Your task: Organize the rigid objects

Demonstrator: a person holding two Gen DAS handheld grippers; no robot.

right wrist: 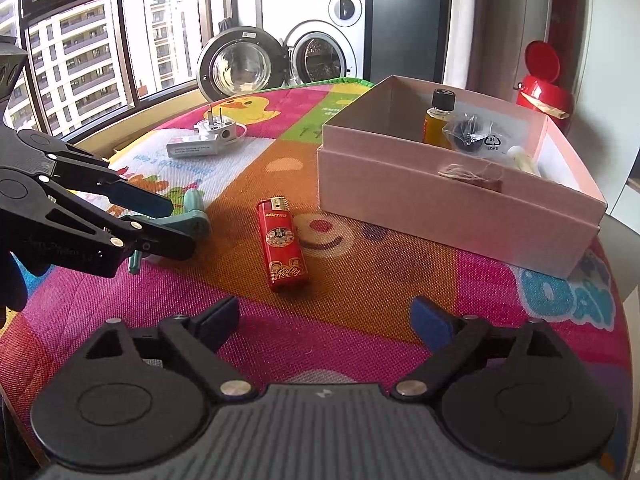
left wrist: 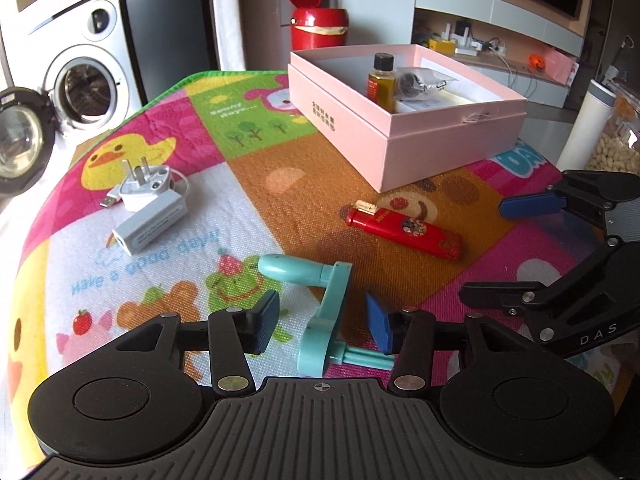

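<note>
Two grippers work over a cartoon-print mat beside a pink box.

The left gripper [left wrist: 322, 326] straddles a teal plastic crank [left wrist: 326, 316], its blue pads either side of the arm and not pressing it; the right gripper [right wrist: 326, 322] hangs spread wide and empty just short of a glossy red lighter [right wrist: 282, 246]. A white charger [left wrist: 150, 210] with bare prongs lies well apart near the mat's far edge. The matte cardboard box [left wrist: 416, 136] holds an amber bottle [left wrist: 379, 82] with a black cap and a crinkled clear bag. The woven mat [left wrist: 256, 184] covers a round table; behind stand a washer [right wrist: 328, 36] with its door ajar, a red bin [left wrist: 318, 26] and a window.
</note>
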